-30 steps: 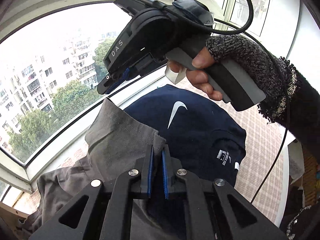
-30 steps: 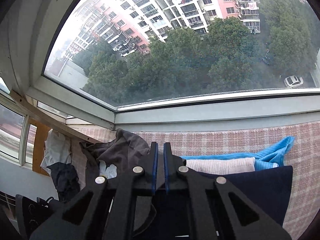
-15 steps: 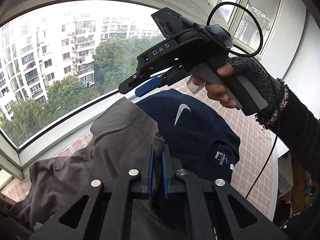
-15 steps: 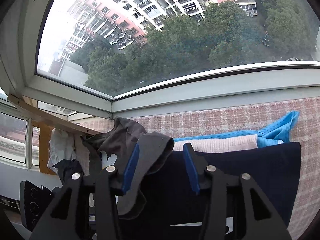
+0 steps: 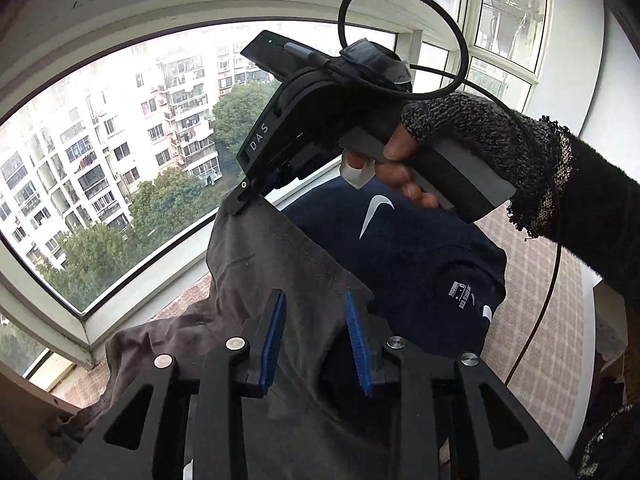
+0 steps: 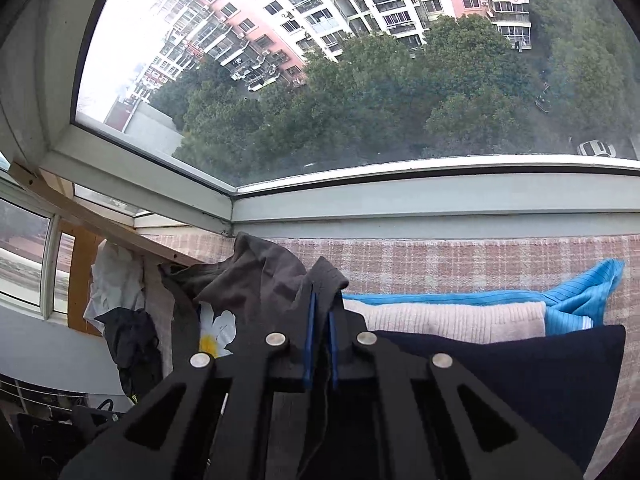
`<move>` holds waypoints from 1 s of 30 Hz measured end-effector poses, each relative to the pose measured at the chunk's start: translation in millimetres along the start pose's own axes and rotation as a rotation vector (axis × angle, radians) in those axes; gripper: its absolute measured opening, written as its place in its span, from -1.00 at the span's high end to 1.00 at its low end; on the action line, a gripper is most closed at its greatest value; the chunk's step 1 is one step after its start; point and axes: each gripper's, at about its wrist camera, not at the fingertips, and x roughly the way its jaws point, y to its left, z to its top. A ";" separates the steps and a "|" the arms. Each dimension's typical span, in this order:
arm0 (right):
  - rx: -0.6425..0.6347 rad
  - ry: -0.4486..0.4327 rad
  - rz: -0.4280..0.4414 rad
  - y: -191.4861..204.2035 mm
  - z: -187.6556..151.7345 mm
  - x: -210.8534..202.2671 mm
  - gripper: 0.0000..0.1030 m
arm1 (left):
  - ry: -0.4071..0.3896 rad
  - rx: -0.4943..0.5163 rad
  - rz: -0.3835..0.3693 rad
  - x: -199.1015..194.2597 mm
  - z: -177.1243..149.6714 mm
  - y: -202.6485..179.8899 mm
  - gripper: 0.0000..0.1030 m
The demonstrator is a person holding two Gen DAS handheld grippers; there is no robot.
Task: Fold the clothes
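A grey garment is held up over a folded navy Nike shirt. My left gripper is open, its blue pads on either side of the grey cloth's hem. My right gripper is shut on a corner of the grey garment; in the left wrist view it pinches the cloth's top corner. The navy shirt tops a stack with a pink knit and a blue garment.
A pink checked cover lies on the sill below the window frame. Loose white and dark clothes hang at the left by a wooden frame. A cable trails from the right gripper.
My left gripper was shut on the grey hem and has now opened. My right gripper opened half a second ago and has shut again on the grey garment's corner.
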 end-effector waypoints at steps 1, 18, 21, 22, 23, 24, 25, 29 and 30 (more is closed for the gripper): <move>0.000 0.001 -0.005 0.4 0.1 0.3 0.88 | -0.010 0.015 -0.010 -3.0 1.0 -7.4 0.43; 0.010 -0.011 -0.014 -0.4 5.4 2.6 0.88 | 0.094 0.112 0.053 53.8 7.0 -15.8 0.87; -0.016 -0.029 -0.024 11.7 5.9 -1.9 0.88 | -0.014 -0.079 -0.028 33.3 -7.3 12.1 0.89; -0.028 -0.035 -0.033 17.7 6.4 -2.8 0.88 | -0.060 -0.160 -0.064 25.9 -14.9 23.5 0.89; -0.046 -0.040 -0.050 24.8 6.7 -3.3 0.88 | -0.106 -0.241 -0.100 18.6 -22.6 34.8 0.89; -0.074 -0.040 -0.076 33.5 6.7 -2.7 0.88 | -0.152 -0.322 -0.136 11.3 -30.3 46.2 0.89; -0.099 -0.034 -0.096 41.7 6.5 -0.7 0.88 | -0.185 -0.386 -0.164 7.7 -41.0 54.0 0.89; -0.178 0.001 -0.169 75.9 5.2 14.7 0.88 | -0.257 -0.561 -0.214 5.4 -84.7 70.8 0.91; -0.201 0.007 -0.192 84.5 4.0 19.2 0.88 | -0.266 -0.593 -0.222 6.6 -94.9 71.8 0.91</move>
